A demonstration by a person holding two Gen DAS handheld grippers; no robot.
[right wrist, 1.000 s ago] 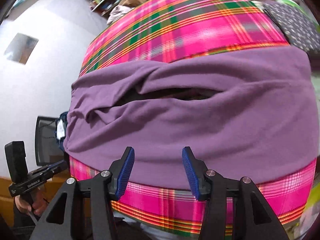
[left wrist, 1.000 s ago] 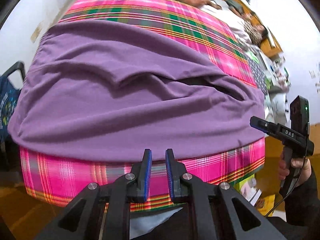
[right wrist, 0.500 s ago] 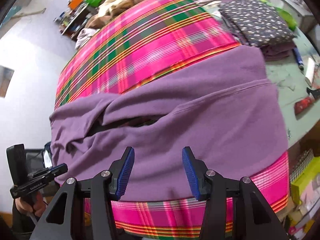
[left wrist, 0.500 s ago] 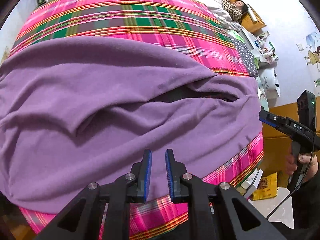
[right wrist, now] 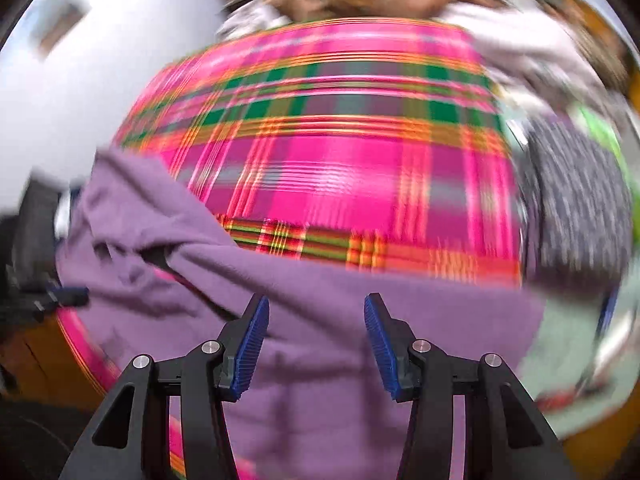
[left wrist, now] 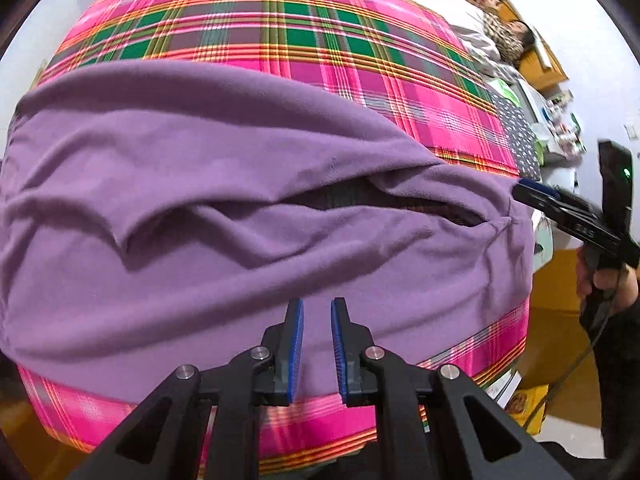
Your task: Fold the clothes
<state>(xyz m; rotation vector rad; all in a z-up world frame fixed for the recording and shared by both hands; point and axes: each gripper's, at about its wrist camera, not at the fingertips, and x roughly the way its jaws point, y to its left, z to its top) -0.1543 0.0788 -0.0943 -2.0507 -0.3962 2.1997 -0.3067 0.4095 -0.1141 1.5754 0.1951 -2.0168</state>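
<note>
Bright pink plaid blanket [left wrist: 304,80] covers the bed, one soft purple garment [left wrist: 224,208] rumpled across its near edge. Left gripper [left wrist: 316,344]: fingers narrowly apart, holding nothing. Right gripper [right wrist: 316,344]: spread wide, empty. Two grippers, one garment; grabbing a single layer could bunch it worse.

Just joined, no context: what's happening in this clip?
A person is folding clothes with a hand-held gripper in each hand. A purple garment lies rumpled across a pink plaid cloth, a gap showing between its layers. The left hand-held gripper hangs over the garment's near edge, jaws slightly apart and empty. The right hand-held gripper is open wider, also empty, over the garment's right part; its view is motion-blurred. Nothing is gripped yet. Dark patterned clothing lies to the right.
</note>
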